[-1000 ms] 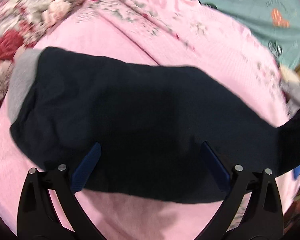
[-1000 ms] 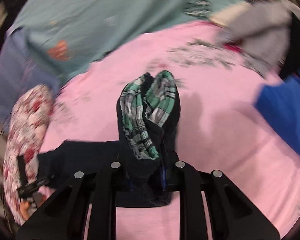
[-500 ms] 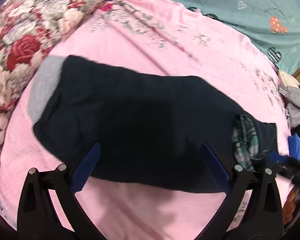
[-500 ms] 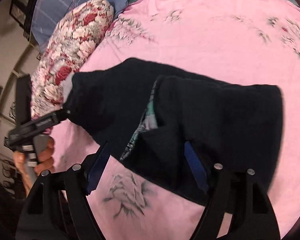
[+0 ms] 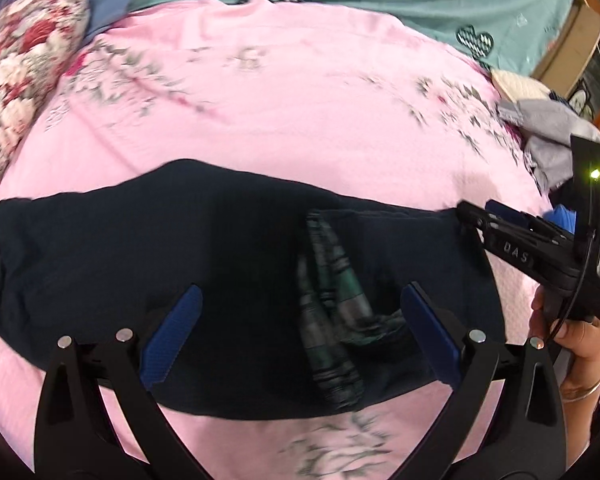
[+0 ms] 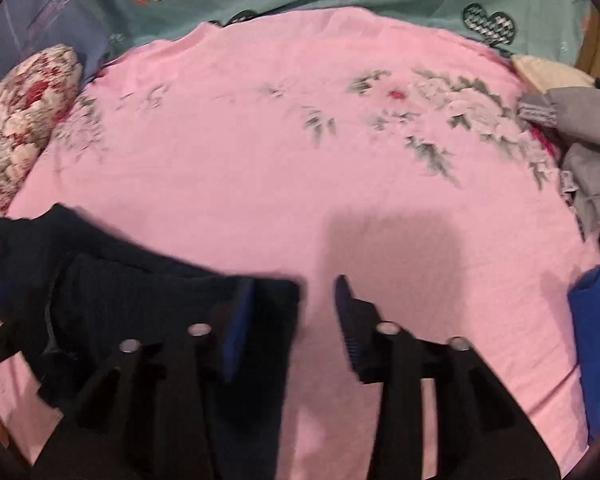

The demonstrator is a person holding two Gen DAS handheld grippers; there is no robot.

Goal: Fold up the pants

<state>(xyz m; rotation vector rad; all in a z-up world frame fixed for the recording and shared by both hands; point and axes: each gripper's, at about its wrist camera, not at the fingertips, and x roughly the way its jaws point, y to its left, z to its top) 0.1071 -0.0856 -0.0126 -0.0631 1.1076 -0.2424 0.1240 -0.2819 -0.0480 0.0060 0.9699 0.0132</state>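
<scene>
- Left wrist view: dark pants [image 5: 228,264] lie folded across the near edge of the pink bedspread [image 5: 300,112], green plaid lining [image 5: 332,304] showing at the fold
- Left claw [image 5: 300,336] hangs above them, jaws wide apart, gripping nothing
- Right claw [image 6: 296,320] has just been narrowing; its jaws stand apart over the pants' right end with only bedspread between them
- Floral pillow [image 6: 24,120] sits at the bed's left edge

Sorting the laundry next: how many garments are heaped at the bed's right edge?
3 at least: a grey garment farthest back, a cream one behind it, a blue one nearest. More may be hidden.
</scene>
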